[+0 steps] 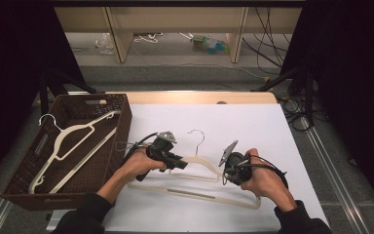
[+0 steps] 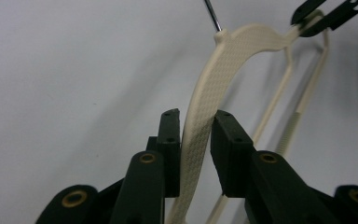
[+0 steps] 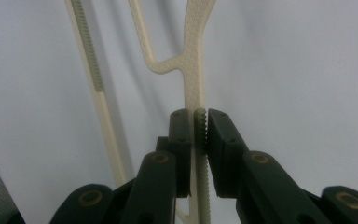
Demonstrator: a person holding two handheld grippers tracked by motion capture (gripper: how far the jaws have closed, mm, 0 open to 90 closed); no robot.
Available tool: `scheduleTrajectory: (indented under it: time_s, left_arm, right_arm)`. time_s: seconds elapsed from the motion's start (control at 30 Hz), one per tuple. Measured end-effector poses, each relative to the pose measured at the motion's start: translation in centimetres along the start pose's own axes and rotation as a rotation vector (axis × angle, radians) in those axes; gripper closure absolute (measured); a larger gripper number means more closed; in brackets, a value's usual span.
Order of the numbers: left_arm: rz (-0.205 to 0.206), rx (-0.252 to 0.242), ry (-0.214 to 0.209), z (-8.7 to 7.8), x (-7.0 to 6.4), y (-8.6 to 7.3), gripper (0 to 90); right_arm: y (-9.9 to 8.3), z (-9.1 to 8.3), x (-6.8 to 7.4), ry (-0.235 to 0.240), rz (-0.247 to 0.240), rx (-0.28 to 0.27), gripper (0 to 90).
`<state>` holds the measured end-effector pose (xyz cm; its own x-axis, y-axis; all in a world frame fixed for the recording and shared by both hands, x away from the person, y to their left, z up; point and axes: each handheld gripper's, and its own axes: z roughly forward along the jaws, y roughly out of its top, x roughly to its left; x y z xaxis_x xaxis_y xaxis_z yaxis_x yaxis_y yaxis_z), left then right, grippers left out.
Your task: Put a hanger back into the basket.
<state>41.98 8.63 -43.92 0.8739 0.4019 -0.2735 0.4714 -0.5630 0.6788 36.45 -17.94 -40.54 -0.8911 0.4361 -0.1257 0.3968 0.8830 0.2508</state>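
I have a cream plastic hanger [image 1: 199,187] lying on the white table [image 1: 253,122], in front of the person and just right of the brown basket [image 1: 121,122]. Its metal hook [image 1: 197,139] points away from me, toward the far edge.

My left gripper [image 1: 181,163] sits over the hanger's left shoulder. From the left gripper view, the textured arm of the hanger [image 2: 200,121] runs up between the two black jaws; the left jaw looks to be against it, while a thin sliver of space shows beside the right one, so I would call the jaws narrow and around the arm, not firmly clamped. In the same view the right gripper's jaws show at the top right corner, on the hanger's other shoulder.

My right gripper [image 1: 225,173] is at the right shoulder (near the hanger's middle). In the right gripper view the jaws are pressed together on the hanger's notched edge [image 3: 199,126], with the ridges squeezed between the pads, so that one is holding the hanger.

In the basket lies a second hanger [image 1: 73,146] of the same cream colour, set diagonally, its hook [image 1: 48,119] toward the far left corner. The basket sits at the table's left edge, well apart from both grippers.
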Motion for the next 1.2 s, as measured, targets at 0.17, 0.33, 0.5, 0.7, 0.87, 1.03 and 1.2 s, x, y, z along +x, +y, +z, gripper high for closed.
scheduleTrajectory:
  time_s: [0.17,0.33,0.5,0.7,0.87,1.03,1.2]
  left_arm:
    - [0.012,0.009,-0.023,-0.7,-1.0,-0.2,76.9]
    - [0.033,0.011,-0.047,-1.3,-2.0,-0.3,78.3]
    - [0.044,0.013,-0.089,-1.5,-2.7,-0.3,79.7]
    - [0.065,0.01,-0.105,-1.5,-3.2,-0.3,81.1]
    - [0.046,0.019,-0.153,-1.9,-4.3,-0.3,83.4]
    - [0.061,0.023,-0.159,-2.2,-4.9,-0.4,83.9]
    - [0.068,0.003,-0.151,-2.2,-5.8,-0.7,83.8]
  right_arm:
    - [-0.2,-0.6,0.0,-0.003,-0.007,-0.022,80.7]
    - [-0.6,-1.2,0.2,0.012,-0.021,-0.037,80.7]
    - [-0.8,-2.0,0.5,0.03,-0.026,-0.082,86.7]
    - [-0.8,-2.2,0.4,0.056,-0.017,-0.103,87.0]
    - [-0.9,-2.8,0.5,0.055,0.0,-0.148,79.8]
    - [-0.8,-3.2,0.8,0.06,-0.009,-0.162,78.0]
    - [-0.8,-3.4,0.8,0.06,-0.008,-0.173,76.0]
